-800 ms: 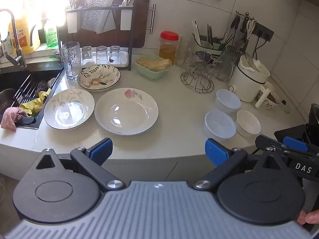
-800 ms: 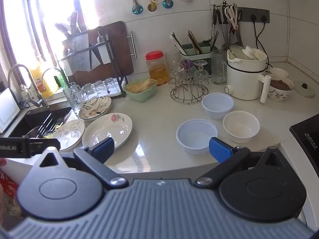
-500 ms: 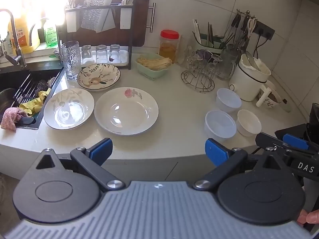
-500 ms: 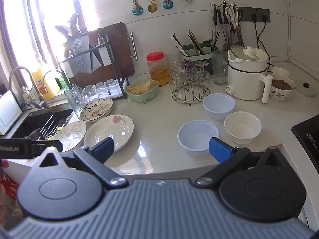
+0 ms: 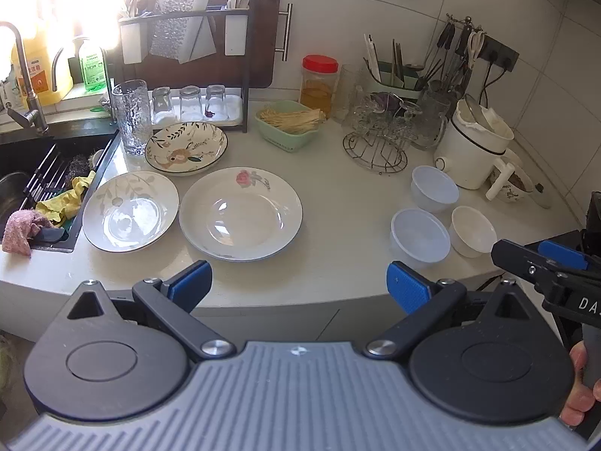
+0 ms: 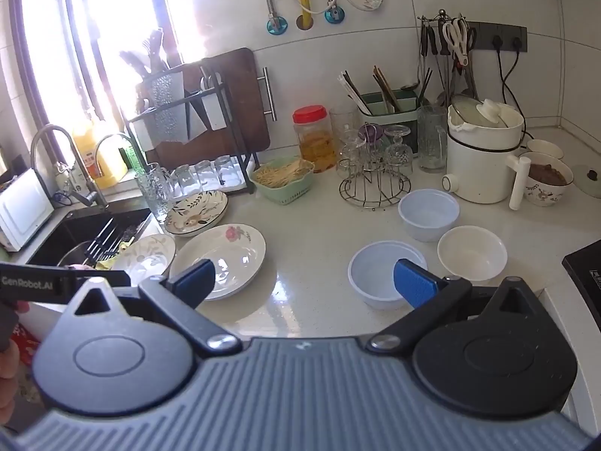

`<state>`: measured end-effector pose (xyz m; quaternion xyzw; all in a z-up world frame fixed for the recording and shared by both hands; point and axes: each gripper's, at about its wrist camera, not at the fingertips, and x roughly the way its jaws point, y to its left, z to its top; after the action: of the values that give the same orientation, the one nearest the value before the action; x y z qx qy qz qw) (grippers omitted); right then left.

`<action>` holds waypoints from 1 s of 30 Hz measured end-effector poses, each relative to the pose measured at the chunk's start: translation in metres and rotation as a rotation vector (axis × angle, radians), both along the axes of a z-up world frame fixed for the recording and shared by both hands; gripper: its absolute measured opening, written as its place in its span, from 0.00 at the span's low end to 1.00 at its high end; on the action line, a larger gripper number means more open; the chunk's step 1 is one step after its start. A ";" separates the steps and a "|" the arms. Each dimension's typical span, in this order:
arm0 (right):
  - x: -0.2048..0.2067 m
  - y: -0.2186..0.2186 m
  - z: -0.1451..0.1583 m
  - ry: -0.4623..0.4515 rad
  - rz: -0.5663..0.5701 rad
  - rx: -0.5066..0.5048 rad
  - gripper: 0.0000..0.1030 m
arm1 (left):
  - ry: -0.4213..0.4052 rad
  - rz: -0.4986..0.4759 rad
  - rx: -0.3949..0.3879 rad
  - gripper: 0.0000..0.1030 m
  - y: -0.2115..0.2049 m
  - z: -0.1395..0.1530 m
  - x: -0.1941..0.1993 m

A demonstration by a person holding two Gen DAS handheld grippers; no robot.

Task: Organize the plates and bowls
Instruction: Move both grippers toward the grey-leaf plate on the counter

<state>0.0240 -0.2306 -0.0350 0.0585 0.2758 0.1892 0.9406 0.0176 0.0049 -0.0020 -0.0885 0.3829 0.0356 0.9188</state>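
Three plates lie on the white counter: a rose-print plate, a leaf-print plate by the sink, and a floral dark-rimmed plate behind them. To the right stand two pale blue bowls and a white bowl. My left gripper is open and empty, in front of the counter edge. My right gripper is open and empty, low over the counter's front between the rose plate and the near blue bowl.
A sink with cloths is at the left. A dish rack with glasses, a tall glass, a green basket, a jar, a wire glass stand and a white kettle line the back. A stove edge is at the right.
Both grippers have drifted slightly forward toward the counter; the right one a bit more, so the bowls look nearer. Nothing on the counter has moved.
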 end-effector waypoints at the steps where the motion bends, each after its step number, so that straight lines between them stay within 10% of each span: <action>1: 0.001 -0.001 0.000 0.002 0.000 0.003 1.00 | -0.001 -0.004 -0.004 0.98 -0.002 0.000 0.000; 30: -0.006 0.006 -0.002 0.010 0.004 -0.040 1.00 | 0.021 0.009 -0.021 0.98 -0.011 0.002 -0.003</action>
<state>0.0179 -0.2245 -0.0374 0.0401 0.2842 0.1853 0.9398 0.0151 -0.0060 0.0000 -0.0997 0.3925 0.0367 0.9136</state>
